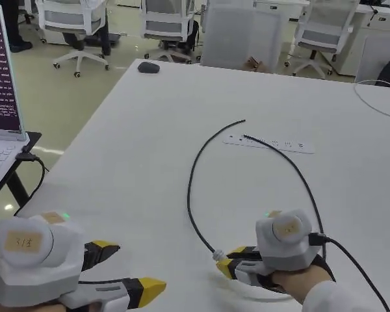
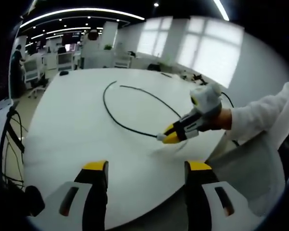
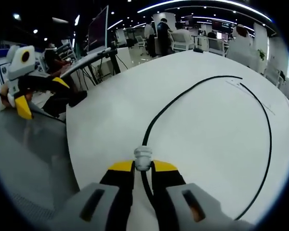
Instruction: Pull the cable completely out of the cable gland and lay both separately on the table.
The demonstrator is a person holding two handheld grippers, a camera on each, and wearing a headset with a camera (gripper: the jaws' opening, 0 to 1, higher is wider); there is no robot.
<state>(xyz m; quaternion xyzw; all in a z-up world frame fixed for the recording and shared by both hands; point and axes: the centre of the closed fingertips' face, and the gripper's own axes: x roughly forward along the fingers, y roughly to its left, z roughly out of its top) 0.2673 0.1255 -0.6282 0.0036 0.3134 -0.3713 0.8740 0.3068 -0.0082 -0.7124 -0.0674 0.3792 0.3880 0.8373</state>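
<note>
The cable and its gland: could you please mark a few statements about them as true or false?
1. The cable runs through the gland. True.
2. The left tongs hold the gland. False: they are open and empty.
3. The right tongs are closed on the cable, with the gland at their tips. True.
4. The cable lies straight. False: it curves in a loop across the table.

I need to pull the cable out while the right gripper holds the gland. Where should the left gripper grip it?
Probably the black cable just ahead of the white gland, which the right gripper clamps. That stretch lies flat and bare on the table, curving away leftward, so bring the open left gripper from the left, jaws straddling it from above.
</note>
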